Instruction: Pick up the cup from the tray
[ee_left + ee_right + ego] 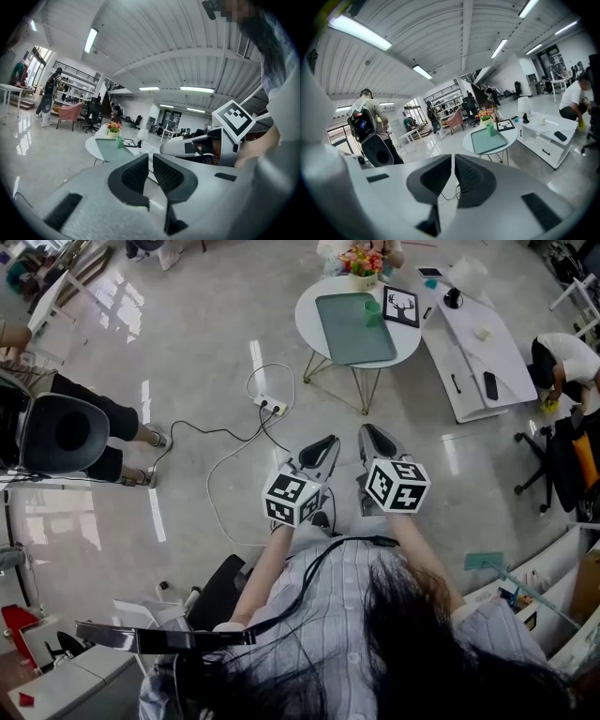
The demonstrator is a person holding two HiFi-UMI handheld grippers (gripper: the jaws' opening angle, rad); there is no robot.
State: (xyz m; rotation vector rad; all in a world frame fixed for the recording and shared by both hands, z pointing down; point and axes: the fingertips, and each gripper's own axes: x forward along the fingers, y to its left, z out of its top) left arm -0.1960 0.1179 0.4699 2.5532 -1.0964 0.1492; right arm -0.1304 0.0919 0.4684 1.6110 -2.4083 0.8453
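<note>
Both tipped slightly down, left gripper (326,442) beside right gripper (371,433), jaws together

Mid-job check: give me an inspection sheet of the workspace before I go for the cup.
Surface: round white table, ahead across the floor.
Job's things: green cup upright on green tray, near its far right edge.
Clutter: flower pot and framed picture beside the tray.
Grippers: left gripper and right gripper, jaws together, empty, well short of the table.
Cables: power strip and looped cable on the floor.
Surroundings: low white table, person beyond it.
</note>
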